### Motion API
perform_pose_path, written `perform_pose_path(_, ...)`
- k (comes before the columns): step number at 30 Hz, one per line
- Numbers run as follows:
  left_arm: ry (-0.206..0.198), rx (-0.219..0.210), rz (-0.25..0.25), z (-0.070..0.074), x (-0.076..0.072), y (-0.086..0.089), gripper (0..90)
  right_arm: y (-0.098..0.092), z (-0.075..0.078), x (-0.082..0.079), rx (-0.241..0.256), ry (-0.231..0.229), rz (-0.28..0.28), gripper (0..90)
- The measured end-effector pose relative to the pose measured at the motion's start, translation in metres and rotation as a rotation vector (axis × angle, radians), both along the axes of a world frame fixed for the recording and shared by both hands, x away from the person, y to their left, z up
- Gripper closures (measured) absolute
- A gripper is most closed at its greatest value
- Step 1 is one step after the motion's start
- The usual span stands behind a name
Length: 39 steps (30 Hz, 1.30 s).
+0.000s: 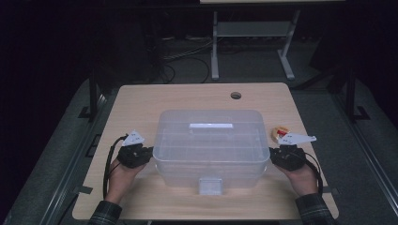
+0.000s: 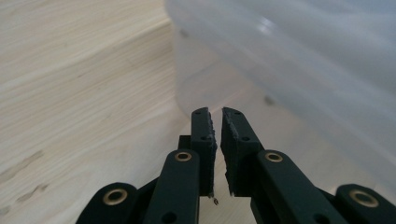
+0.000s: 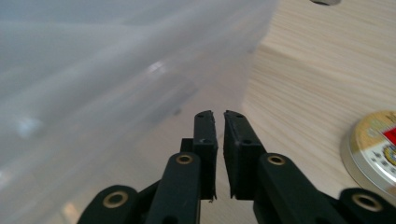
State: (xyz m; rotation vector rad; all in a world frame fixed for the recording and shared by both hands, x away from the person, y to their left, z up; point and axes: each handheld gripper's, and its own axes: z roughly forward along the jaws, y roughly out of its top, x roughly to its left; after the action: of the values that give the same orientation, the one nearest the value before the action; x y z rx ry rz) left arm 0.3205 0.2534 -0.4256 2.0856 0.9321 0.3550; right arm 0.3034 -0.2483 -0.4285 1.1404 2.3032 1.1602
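A clear plastic storage box [image 1: 210, 145] with its lid on stands in the middle of the wooden table [image 1: 141, 103]. My left gripper [image 1: 148, 154] is at the box's left side, its jaws shut and empty, tucked under the rim [image 2: 289, 65] close to the wall in the left gripper view, where the tips [image 2: 217, 114] nearly touch. My right gripper [image 1: 273, 157] is at the box's right side, jaws shut with nothing between them [image 3: 215, 115], pointing under the box's rim [image 3: 140, 74].
A round tin [image 1: 280, 133] with a red and gold label lies on the table just behind my right gripper; it sits at the right edge [image 3: 373, 154] of the right gripper view. A cable hole [image 1: 235, 95] is at the table's far side. A latch [image 1: 210, 185] is on the box front.
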Motion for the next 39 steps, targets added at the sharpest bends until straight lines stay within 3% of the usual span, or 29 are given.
perform_pose_path(6,0.000,0.035,0.018,0.001,-0.004,0.012,67.8,-0.013,0.000,0.000,0.005,0.011,-0.022,69.2)
perform_pose_path(8,-0.003,0.029,0.031,0.000,-0.006,0.017,64.8,-0.015,0.000,0.000,0.006,0.014,-0.027,68.5)
perform_pose_path(15,0.019,0.063,0.056,-0.007,-0.016,0.032,46.2,-0.025,0.001,-0.001,0.018,0.041,-0.038,56.0)
perform_pose_path(22,0.018,0.086,0.070,-0.013,-0.025,0.036,38.5,-0.030,0.003,0.000,0.031,0.040,-0.032,50.8)
perform_pose_path(29,0.041,0.112,0.063,-0.024,-0.033,0.037,30.8,-0.039,0.014,-0.002,0.046,0.032,-0.029,45.2)
perform_pose_path(39,0.059,0.154,0.058,-0.041,-0.034,0.041,21.7,-0.048,0.029,-0.005,0.039,0.018,-0.014,40.1)
